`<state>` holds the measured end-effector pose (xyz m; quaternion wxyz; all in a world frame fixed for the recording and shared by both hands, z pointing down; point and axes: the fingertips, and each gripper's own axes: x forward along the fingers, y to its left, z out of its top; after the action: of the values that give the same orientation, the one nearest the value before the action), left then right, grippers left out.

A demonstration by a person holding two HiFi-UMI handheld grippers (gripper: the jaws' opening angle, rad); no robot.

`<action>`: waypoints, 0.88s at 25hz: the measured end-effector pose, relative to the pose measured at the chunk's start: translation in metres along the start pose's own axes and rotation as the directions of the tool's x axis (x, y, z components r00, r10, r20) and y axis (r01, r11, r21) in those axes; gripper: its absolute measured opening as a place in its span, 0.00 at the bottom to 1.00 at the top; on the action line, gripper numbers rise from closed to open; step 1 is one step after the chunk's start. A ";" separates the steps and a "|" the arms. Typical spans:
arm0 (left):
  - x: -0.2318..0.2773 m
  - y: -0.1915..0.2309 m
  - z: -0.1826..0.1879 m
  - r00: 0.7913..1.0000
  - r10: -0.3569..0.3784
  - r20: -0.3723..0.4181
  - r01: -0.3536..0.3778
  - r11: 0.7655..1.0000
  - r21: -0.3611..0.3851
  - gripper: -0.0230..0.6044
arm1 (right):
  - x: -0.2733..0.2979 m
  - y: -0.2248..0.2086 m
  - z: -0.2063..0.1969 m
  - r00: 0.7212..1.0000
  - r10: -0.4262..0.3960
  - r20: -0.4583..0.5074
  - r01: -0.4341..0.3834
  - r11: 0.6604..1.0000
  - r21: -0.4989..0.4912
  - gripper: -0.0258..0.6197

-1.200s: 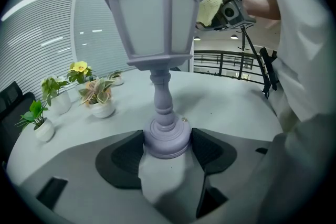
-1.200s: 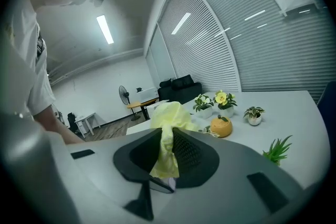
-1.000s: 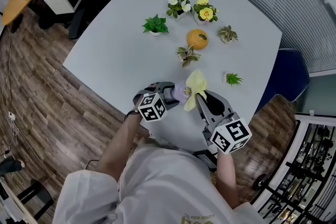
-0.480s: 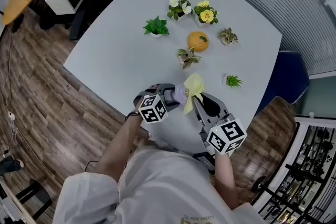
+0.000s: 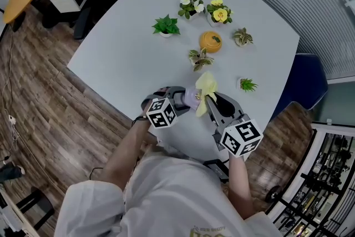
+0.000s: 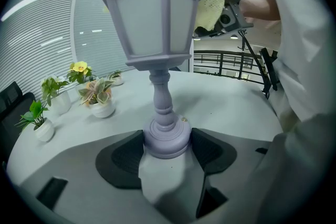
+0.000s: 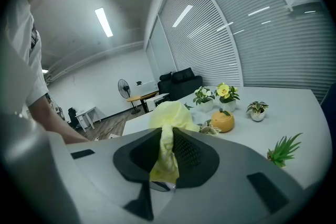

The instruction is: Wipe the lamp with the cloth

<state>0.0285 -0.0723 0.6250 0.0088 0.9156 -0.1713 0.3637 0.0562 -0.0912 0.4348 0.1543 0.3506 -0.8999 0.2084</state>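
Lamp (image 6: 157, 18) and cloth (image 7: 169, 118) above worktop (image 5: 127, 58)
Left tool (image 6: 167, 144) clamps lamp's base; right tool (image 7: 167, 157) pinches yellow cloth beside its top.

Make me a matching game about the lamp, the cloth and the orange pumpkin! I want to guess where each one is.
Things:
1. lamp
2. cloth
3. orange pumpkin

Places:
A. pinched in the right gripper
B. sitting on the table among the little plants
C. held by its base in the left gripper

Pairs: 1-C, 2-A, 3-B
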 end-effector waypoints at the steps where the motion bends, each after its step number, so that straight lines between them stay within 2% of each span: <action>1: 0.000 0.000 0.000 1.000 0.001 0.000 -0.001 1.000 0.000 0.51 | 0.001 -0.001 0.001 1.000 0.000 -0.007 0.000 1.000 -0.005 0.15; 5: 0.000 0.000 0.000 1.000 0.002 0.000 -0.002 1.000 0.000 0.51 | 0.007 -0.004 0.002 0.999 0.007 -0.048 -0.008 0.999 -0.032 0.15; 11: 0.001 0.000 -0.001 1.000 0.002 0.000 -0.002 1.000 0.000 0.51 | 0.016 -0.004 0.006 0.986 0.055 -0.156 -0.062 0.997 -0.040 0.15; 17: 0.001 0.000 -0.001 1.000 0.002 -0.003 -0.002 1.000 -0.002 0.51 | 0.025 -0.005 0.010 0.962 0.081 -0.261 -0.101 0.993 -0.064 0.15; 22: -0.001 -0.001 0.000 1.000 0.000 -0.003 0.000 1.000 0.000 0.51 | 0.028 0.000 0.011 0.924 0.107 -0.367 -0.139 0.988 -0.062 0.15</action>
<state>0.0284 -0.0708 0.6242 0.0092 0.9150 -0.1713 0.3651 0.0352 -0.1125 0.4376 0.3194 0.2418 -0.8844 0.2396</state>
